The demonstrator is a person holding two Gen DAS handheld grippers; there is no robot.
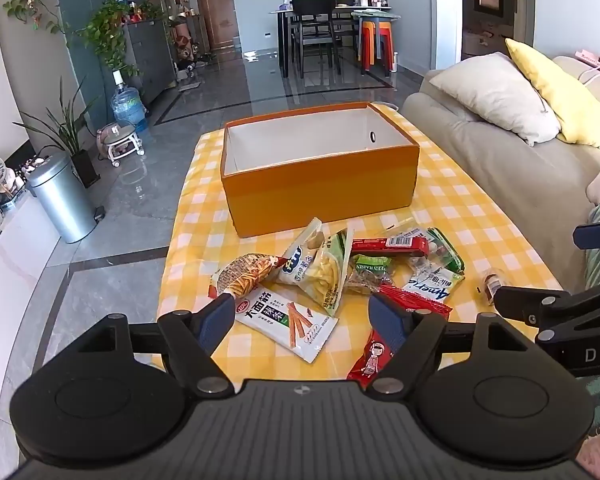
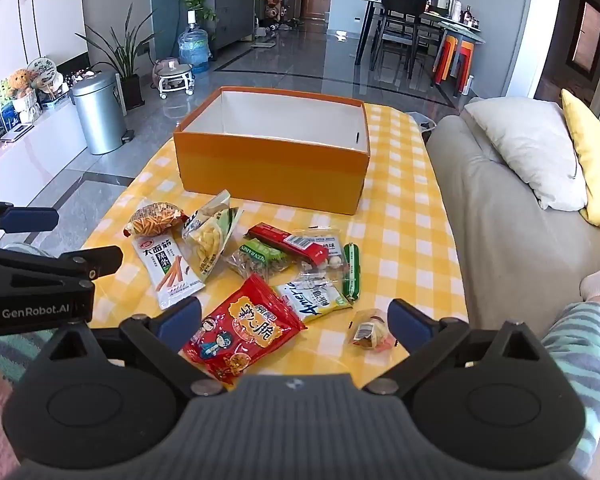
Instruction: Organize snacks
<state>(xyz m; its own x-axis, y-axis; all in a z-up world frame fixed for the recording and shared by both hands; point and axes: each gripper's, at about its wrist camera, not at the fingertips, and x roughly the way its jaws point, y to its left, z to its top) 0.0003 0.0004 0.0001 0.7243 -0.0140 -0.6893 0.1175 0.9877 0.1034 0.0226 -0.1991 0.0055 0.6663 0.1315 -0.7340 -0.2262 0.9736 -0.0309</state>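
Observation:
An empty orange box (image 1: 320,184) (image 2: 272,168) stands on the yellow checked tablecloth (image 1: 480,216) (image 2: 400,240). Several snack packets lie in front of it: a white spicy-strip packet (image 1: 288,320) (image 2: 168,272), a chip bag (image 1: 324,268) (image 2: 210,240), a noodle-snack bag (image 1: 244,272) (image 2: 152,218), a red packet (image 2: 244,328) (image 1: 374,354), a raisin pack (image 2: 260,260), a red bar (image 2: 288,242) and a small wrapped sweet (image 2: 370,330). My left gripper (image 1: 302,314) is open above the near packets. My right gripper (image 2: 294,318) is open over the red packet.
A beige sofa (image 1: 500,152) (image 2: 500,208) with white and yellow cushions runs along the right of the table. A steel bin (image 1: 62,196) (image 2: 98,112), plants and a water bottle stand on the floor at left. A leg in striped trousers (image 2: 580,336) lies at right.

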